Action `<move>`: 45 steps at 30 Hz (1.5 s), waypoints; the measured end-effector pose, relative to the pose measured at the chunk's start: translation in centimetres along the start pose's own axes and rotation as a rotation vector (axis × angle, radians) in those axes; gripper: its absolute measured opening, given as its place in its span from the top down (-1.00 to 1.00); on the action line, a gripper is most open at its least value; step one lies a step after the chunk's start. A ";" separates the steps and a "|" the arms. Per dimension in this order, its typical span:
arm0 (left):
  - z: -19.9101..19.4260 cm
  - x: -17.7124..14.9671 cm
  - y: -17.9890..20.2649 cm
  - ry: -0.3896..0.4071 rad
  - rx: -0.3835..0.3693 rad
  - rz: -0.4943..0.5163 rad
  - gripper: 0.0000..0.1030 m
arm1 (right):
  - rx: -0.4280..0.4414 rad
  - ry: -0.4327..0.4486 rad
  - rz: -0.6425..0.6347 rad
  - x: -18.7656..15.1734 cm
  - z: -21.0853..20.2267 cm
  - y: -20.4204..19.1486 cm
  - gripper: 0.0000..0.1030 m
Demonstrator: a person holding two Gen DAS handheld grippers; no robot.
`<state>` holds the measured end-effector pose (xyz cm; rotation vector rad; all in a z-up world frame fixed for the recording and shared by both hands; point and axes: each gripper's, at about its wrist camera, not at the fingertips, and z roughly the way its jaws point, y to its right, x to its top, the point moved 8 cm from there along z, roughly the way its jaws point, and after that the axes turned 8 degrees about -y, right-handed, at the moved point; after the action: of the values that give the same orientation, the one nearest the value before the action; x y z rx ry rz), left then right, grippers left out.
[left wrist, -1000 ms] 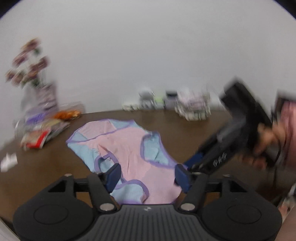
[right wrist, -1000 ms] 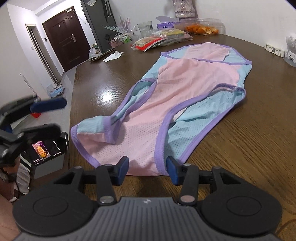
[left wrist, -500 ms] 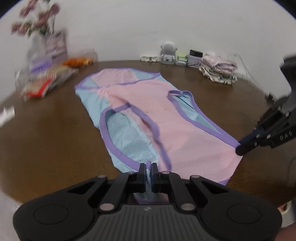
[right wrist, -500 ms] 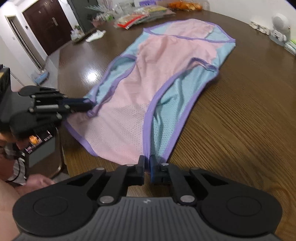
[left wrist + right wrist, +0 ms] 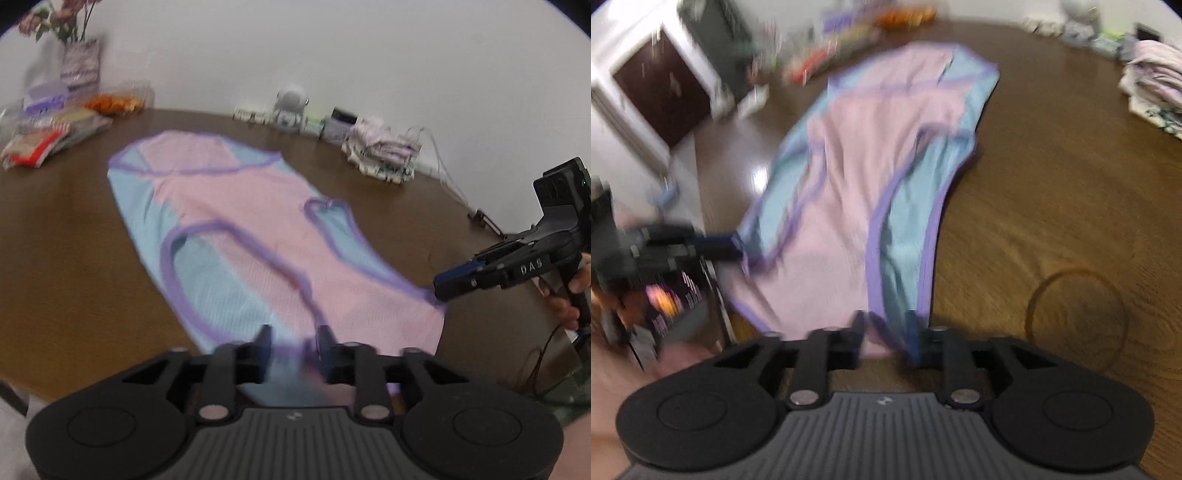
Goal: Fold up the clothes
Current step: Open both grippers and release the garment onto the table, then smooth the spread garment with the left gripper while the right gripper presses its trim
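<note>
Garment (image 5: 255, 236) hem lies between both opening tongs.

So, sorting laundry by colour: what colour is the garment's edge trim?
Purple trim, clearest in the left wrist view.

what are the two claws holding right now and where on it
Neither grips now. Both claws are opening, each with the near hem of the pink and blue top between its jaws: left claw and right claw at opposite corners.
</note>
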<state>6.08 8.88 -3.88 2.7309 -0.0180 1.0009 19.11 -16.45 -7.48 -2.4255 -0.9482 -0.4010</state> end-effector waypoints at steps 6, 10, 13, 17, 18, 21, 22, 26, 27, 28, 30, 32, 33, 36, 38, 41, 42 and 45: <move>3.5 2.8 0.8 -0.044 0.035 0.069 0.35 | -0.079 0.127 0.067 4.8 2.0 1.2 0.34; 4.6 3.1 -0.7 -0.025 0.122 0.095 0.42 | -0.170 0.152 0.049 8.1 5.0 1.4 0.34; 5.0 2.6 -2.0 -0.040 0.158 0.102 0.52 | -0.199 0.121 0.057 9.1 7.0 1.8 0.38; 4.9 1.6 -2.0 -0.053 0.160 0.154 0.57 | -0.260 0.081 0.021 8.5 7.4 1.8 0.90; 4.8 1.3 -1.7 -0.058 0.151 0.167 0.57 | -0.271 0.078 0.023 8.1 7.1 2.1 0.92; 4.4 0.3 -0.1 -0.076 0.116 0.207 0.57 | -0.301 0.060 0.025 6.7 5.9 2.8 1.00; 4.3 0.0 0.4 -0.080 0.106 0.222 0.57 | -0.326 0.052 0.022 6.0 5.5 3.0 1.00; 3.9 -0.4 2.6 -0.076 0.046 0.253 0.56 | -0.377 0.048 0.069 3.8 3.3 4.6 1.00; 3.6 -0.1 2.7 -0.058 0.033 0.249 0.53 | -0.369 0.059 0.095 3.4 2.7 5.1 0.98; 3.1 0.5 2.5 -0.028 0.048 0.238 0.50 | -0.330 0.089 0.124 3.5 2.3 5.3 0.95; 2.4 1.6 1.4 0.017 0.110 0.212 0.50 | -0.241 0.155 0.183 3.7 1.4 5.5 0.67; 2.0 2.4 -0.1 0.041 0.176 0.179 0.44 | -0.181 0.199 0.177 4.7 1.6 4.7 0.27; 1.9 2.7 -0.8 0.044 0.204 0.166 0.43 | -0.174 0.202 0.160 5.3 2.3 4.2 0.24; 2.5 3.1 -3.5 0.033 0.336 0.122 0.35 | -0.172 0.185 0.127 7.1 4.8 2.9 0.24; 2.9 3.2 -4.3 0.028 0.359 0.120 0.29 | -0.183 0.173 0.118 8.1 6.4 2.3 0.25; 3.5 3.4 -5.0 0.021 0.376 0.130 0.30 | -0.232 0.172 0.107 8.8 7.3 2.0 0.34; 3.8 3.6 -5.0 0.020 0.389 0.148 0.30 | -0.251 0.173 0.103 9.0 7.4 1.9 0.52; 4.6 3.7 -5.0 0.010 0.441 0.211 0.85 | -0.283 0.171 0.109 8.9 7.3 2.7 0.95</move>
<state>12.26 12.94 -5.99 3.1763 -0.0965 1.1969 27.93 -9.28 -10.55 -2.6283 -0.7221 -0.7325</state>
